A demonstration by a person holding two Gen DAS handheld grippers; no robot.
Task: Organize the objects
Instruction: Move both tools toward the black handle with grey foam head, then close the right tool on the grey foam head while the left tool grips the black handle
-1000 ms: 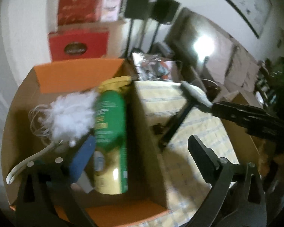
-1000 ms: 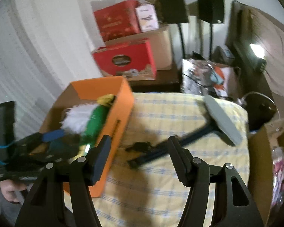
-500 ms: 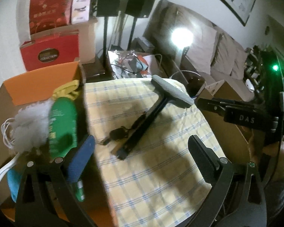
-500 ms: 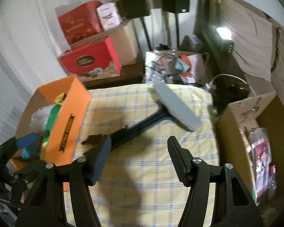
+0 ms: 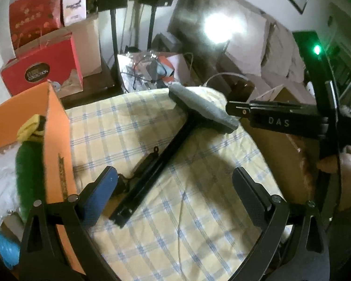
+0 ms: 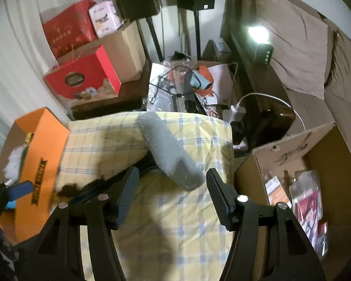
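On the yellow checked cloth (image 5: 199, 210), just beside the orange box (image 5: 56, 145), lies the long-handled brush (image 5: 166, 154): black handle, grey padded head (image 6: 168, 149). Its long axis runs diagonally, the handle's butt end close to the orange box's near corner and the grey head at the far side of the cloth, away from that box.

Both tools are empty, jaws spread wide. The left gripper (image 5: 173, 192) hovers over the butt end of the handle, which lies between its fingers but below them, not touched. The right gripper (image 6: 170, 187) sits above the head end; the grey pad's near tip shows just ahead of the gap between its fingers, and the handle passes under its left finger toward the orange box.

Either hand could take it (the left looks better placed for the slim handle, the right for the bulky head). The orange box already holds a green bottle (image 5: 29, 171) and white fluff (image 5: 0, 187); a brown carton (image 6: 316, 164) stands open on the cloth's opposite side.

A grip across the handle, not along it, seems the sound choice.
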